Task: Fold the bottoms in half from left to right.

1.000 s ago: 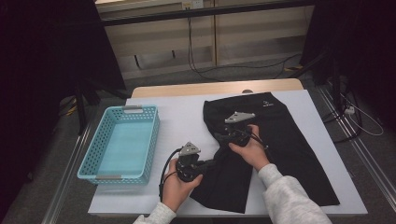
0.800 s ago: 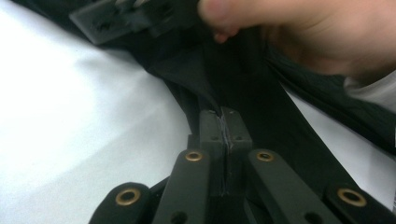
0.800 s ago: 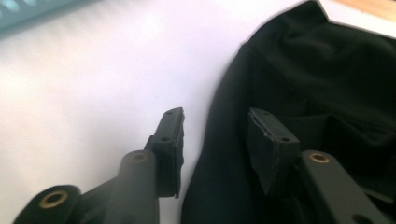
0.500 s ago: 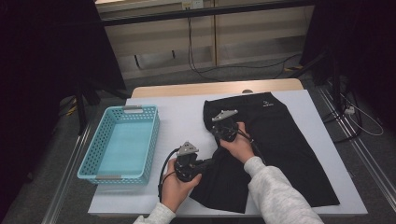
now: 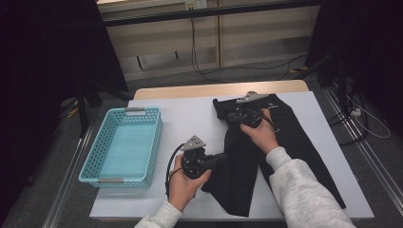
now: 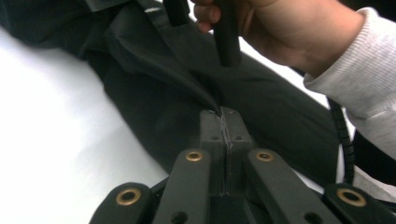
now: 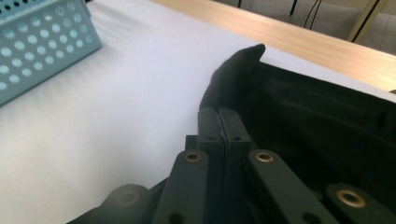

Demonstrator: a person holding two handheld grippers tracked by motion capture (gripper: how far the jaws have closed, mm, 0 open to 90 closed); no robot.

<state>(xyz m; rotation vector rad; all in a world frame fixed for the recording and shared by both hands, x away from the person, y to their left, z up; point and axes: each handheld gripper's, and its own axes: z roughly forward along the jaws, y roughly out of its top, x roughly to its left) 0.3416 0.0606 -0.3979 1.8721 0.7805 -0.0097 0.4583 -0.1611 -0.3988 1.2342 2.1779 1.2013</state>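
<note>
A black garment [image 5: 294, 137] lies spread over the right half of the white-covered table [image 5: 190, 118]. My left gripper [image 5: 223, 159] pinches its left edge near the front. In the left gripper view the jaws [image 6: 223, 114] stand together with a fold of the black cloth [image 6: 154, 102] caught between them. My right gripper [image 5: 231, 116] is shut on the garment's far left corner. In the right gripper view its jaws [image 7: 219, 114] meet on the dark cloth [image 7: 303, 121], whose corner pokes up just beyond them. The right hand [image 6: 280, 32] appears at the top of the left gripper view.
A light blue perforated basket [image 5: 156, 142] stands at the table's left, seen too in the right gripper view as the basket's wall [image 7: 37, 37]. The bare wooden strip [image 5: 218, 89] runs along the far edge. Cables and dark stands are on the floor behind.
My right gripper has moved toward the far side of the table and now grips the garment's far left corner. The left gripper has lifted slightly with the cloth edge.
</note>
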